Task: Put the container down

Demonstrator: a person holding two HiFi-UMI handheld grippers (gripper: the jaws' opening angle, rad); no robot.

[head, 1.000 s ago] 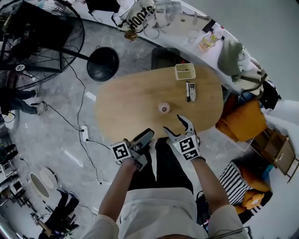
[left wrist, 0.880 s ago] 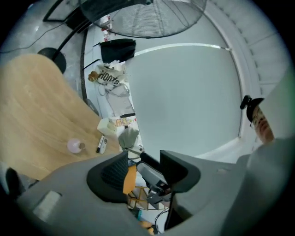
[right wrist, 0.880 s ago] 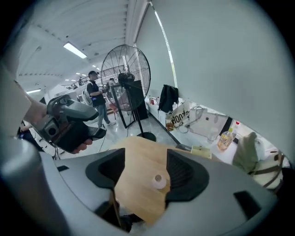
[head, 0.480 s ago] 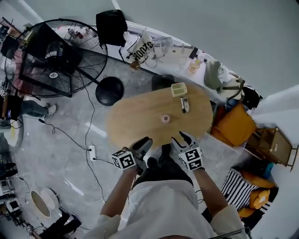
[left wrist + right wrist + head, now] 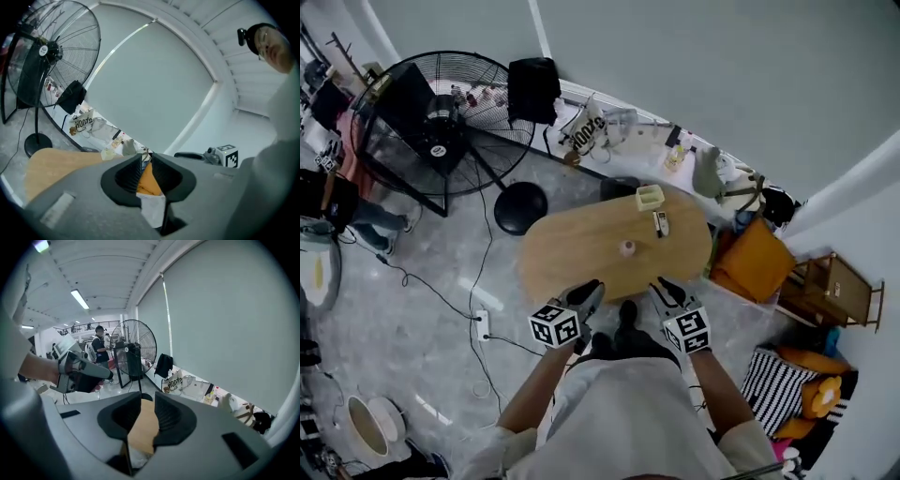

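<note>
The container, a small cream open box, stands at the far end of the oval wooden table. Nothing grips it. My left gripper and right gripper hover over the table's near edge, well short of the box. In the left gripper view the left gripper shows only a narrow gap, with nothing inside. The right gripper looks the same, with bare table wood visible through its gap. Both sets of jaws have just been closing, with nothing between them.
A small pink cup and a remote-like pair of items lie on the table. A big floor fan with a black base stands left. An orange bag and wooden stool sit right. Cables and a power strip cross the floor.
The head view has pulled up and back, so the table looks smaller. Both grippers rose from the table's near edge, their jaws narrowed, and the left one rolled.
</note>
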